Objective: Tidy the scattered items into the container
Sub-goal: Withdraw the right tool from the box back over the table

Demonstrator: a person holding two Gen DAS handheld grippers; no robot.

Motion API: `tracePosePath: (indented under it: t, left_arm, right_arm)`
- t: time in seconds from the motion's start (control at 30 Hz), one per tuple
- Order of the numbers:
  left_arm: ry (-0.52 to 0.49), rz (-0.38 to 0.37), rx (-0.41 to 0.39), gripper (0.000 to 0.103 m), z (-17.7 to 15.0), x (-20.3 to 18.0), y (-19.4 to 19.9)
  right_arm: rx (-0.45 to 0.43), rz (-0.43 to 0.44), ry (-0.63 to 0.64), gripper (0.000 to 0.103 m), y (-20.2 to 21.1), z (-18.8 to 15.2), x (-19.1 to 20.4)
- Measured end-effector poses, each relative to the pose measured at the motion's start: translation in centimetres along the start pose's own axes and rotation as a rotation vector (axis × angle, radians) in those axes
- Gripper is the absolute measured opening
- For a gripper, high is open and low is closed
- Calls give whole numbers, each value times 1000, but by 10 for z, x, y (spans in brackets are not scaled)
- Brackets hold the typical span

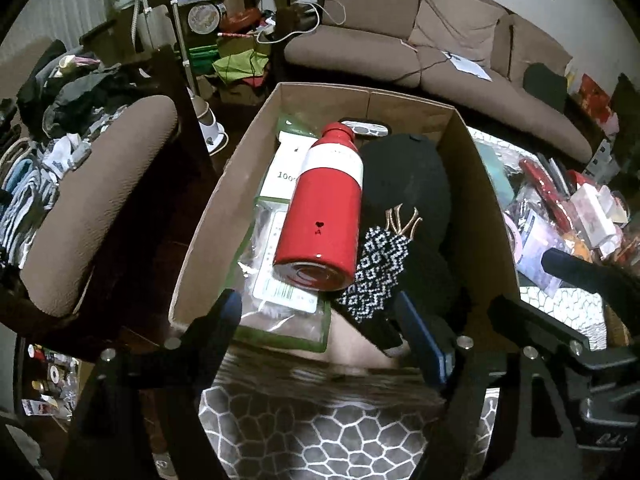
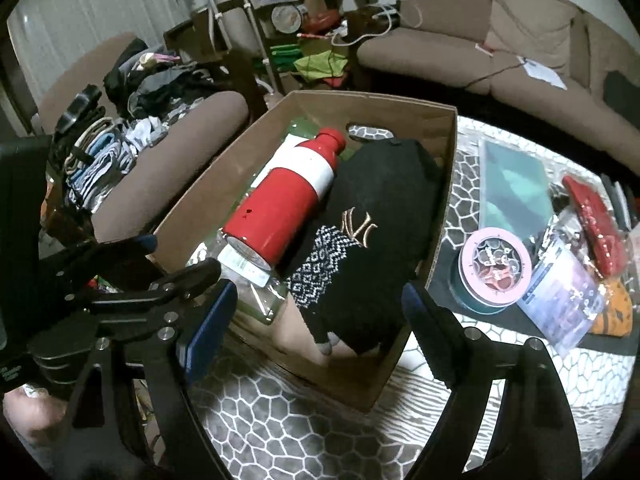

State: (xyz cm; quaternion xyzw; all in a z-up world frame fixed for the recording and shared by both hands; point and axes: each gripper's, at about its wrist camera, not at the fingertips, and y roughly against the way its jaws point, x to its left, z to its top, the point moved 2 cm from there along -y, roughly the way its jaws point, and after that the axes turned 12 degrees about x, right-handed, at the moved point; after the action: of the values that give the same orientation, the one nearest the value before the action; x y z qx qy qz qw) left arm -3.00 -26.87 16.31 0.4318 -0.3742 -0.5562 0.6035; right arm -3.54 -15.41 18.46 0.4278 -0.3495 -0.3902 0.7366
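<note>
Cardboard box [image 1: 208, 240], brown, open-topped, with red bottle [image 1: 328, 216] and black cap [image 1: 408, 184]; both grippers [image 1: 320, 308] [image 2: 316, 304] spread, empty.

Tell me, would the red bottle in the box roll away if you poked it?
Probably a little. The red bottle is round and lies on its side atop a slick plastic packet, so it could roll or slide. The black cap beside it would likely stop it. Its glossy skin looks slippery and stiff.

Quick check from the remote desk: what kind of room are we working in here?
Most likely a cluttered living room at home: a brown sofa behind the cardboard box, an armchair piled with clothes, and a patterned tablecloth underneath.
</note>
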Motion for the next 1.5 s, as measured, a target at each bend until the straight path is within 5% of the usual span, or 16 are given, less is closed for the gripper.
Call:
tracePosePath:
  t: [0.4,0.67,1.5]
  left_arm:
    - [15,22,-1,80,-17,0,7]
    - [-24,45,-58,81,-41,-33,28]
    - [-143,50,-105,81,-58,-182,32]
  right_arm:
    - [-18,-30,26,83,9,-12,1]
    - [-59,-60,26,83,34,-36,-14]
    - [-138,-174,-130,84,102,-115,-169]
